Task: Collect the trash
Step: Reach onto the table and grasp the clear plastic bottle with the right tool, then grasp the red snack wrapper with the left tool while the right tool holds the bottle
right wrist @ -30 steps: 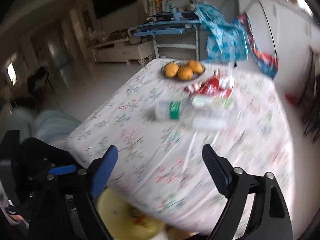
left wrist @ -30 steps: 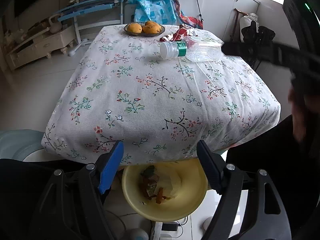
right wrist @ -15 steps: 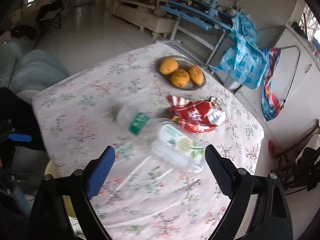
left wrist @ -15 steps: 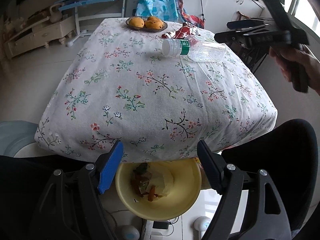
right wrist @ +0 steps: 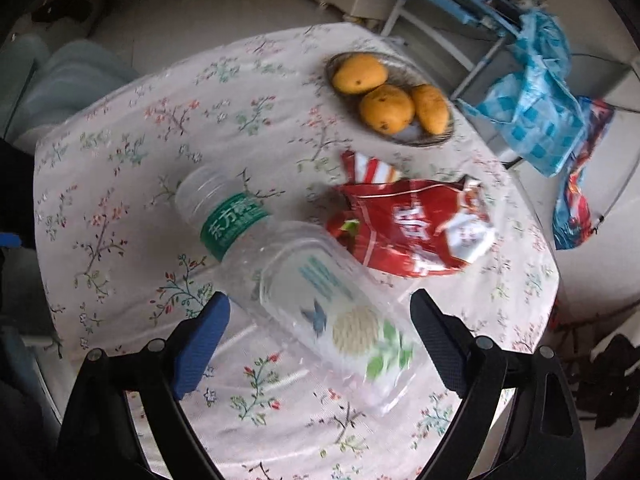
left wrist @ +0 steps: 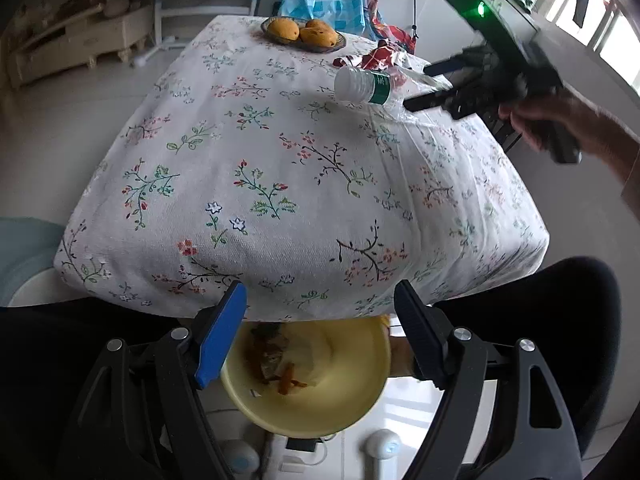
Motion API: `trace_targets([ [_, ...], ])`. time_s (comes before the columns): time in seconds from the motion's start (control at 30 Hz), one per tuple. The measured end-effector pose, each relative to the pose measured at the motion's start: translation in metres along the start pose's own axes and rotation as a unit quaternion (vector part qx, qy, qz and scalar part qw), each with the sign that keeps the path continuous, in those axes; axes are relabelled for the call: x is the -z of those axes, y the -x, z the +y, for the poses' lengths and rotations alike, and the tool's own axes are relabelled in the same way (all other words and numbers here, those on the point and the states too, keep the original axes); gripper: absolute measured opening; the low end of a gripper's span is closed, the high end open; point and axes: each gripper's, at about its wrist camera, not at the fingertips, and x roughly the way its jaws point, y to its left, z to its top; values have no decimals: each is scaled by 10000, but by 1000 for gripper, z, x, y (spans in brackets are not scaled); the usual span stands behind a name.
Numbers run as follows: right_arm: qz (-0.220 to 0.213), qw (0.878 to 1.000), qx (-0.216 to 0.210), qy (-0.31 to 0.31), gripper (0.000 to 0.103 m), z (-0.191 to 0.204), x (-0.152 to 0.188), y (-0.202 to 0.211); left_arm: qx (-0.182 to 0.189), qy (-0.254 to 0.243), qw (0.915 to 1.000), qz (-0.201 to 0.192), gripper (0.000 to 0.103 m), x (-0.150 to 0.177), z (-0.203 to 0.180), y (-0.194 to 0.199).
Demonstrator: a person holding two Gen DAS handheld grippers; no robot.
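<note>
A clear bottle [right wrist: 288, 276] with a green label lies on its side on the worktop [right wrist: 120, 184], which is covered by a flowered cloth. The right gripper [right wrist: 320, 332] hangs just above the bottle, its jaws spread wide to either side of the bottle's body, not pressing on it. Touching the bottle on the far side lies a crumpled red wrapper [right wrist: 412, 228]. Beyond the wrapper stands a plate [right wrist: 436, 138] with three yellow fruits. Well back from the bottle, past the worktop's near edge and lower, sits a yellow basin [left wrist: 320, 408] with scraps in it. The left gripper [left wrist: 316, 336] hangs over the basin, released and empty. A hand [left wrist: 548, 120] holds the right gripper's handle.
</note>
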Motion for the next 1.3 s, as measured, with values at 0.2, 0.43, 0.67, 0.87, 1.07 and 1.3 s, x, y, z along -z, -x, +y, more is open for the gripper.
trace_targets([
  [0.2,23,9997,46,-248,62,9,25,1,-145,208,9991,-339,73,-46,14,10],
  [0.43,-428,9832,60,-1775,57,5,106,36,-226,-367,9960,-787,79,-142,-15,-11],
  [0.67,-953,9410,-343,-3228,54,-23,147,55,187,-861,9955,-352,82,-221,-75,-92],
  [0.87,-478,9544,-121,-2946,54,-17,143,39,126,-497,9986,152,82,-254,-110,-176],
  [1.07,-723,9312,-641,-3515,54,-37,161,41,530,295,9981,141,6,-267,-109,-215],
  [1.3,-1259,8722,-1880,-4336,54,-53,176,45,495,186,9980,-338,5,-248,-80,-152],
])
